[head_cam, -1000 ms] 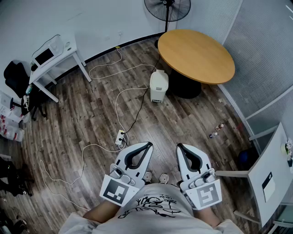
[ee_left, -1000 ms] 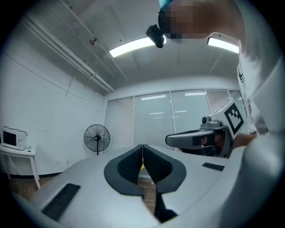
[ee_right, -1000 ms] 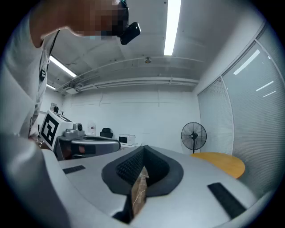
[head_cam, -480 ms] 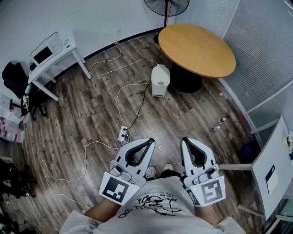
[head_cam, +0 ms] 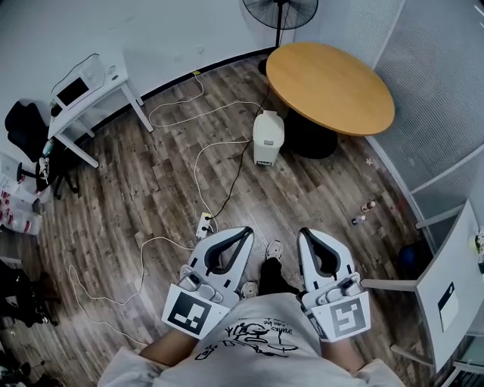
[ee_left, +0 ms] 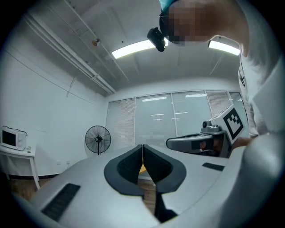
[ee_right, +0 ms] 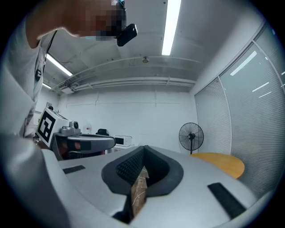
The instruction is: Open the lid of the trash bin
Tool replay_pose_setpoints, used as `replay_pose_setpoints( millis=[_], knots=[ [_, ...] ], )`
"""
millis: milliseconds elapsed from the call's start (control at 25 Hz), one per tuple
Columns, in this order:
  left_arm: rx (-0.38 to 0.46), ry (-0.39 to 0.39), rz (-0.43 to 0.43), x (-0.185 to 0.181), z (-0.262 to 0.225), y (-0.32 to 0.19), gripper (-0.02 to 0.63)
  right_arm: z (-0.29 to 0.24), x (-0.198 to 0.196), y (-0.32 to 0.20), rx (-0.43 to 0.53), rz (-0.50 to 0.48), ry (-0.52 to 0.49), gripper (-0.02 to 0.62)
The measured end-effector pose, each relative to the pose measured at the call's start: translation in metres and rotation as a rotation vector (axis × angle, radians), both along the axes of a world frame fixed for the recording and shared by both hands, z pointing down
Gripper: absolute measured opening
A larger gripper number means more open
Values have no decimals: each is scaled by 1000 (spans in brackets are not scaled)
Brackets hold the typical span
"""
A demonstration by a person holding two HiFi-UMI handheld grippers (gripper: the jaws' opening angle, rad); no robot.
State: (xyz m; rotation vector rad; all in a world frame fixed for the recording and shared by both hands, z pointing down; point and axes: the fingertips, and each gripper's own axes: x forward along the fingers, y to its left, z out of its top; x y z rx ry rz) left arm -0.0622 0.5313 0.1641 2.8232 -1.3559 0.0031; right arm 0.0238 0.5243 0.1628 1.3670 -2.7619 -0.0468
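The trash bin (head_cam: 268,137) is a small white bin with its lid down, standing on the wood floor beside the round table, far ahead of both grippers. My left gripper (head_cam: 246,233) and right gripper (head_cam: 304,234) are held side by side close to the person's body, both shut with nothing between the jaws. In the left gripper view the left gripper (ee_left: 142,147) points level into the room with its jaws touching. The right gripper view shows the right gripper (ee_right: 144,149) the same way. The bin is hidden in both gripper views.
A round wooden table (head_cam: 330,87) stands right of the bin, with a floor fan (head_cam: 280,11) behind it. A power strip (head_cam: 204,225) and white cables lie on the floor between me and the bin. A white side table (head_cam: 89,102) with a microwave stands left, and a chair (head_cam: 446,295) right.
The person has stepped forward, one foot now showing between the grippers. The room has shifted slightly in the view. Both grippers stay shut in the same pose.
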Motion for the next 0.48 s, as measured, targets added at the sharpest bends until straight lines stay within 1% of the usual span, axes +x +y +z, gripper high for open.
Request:
replay_pose_setpoints(
  millis=[160,480],
  knots=[
    [-1,1,-9,3,-1,-20,20,2,10,-22,-4,11,-6,8],
    [-19,2,-30,20,0,-84,20,1,34,-87,-15,11,-16,8]
  ],
)
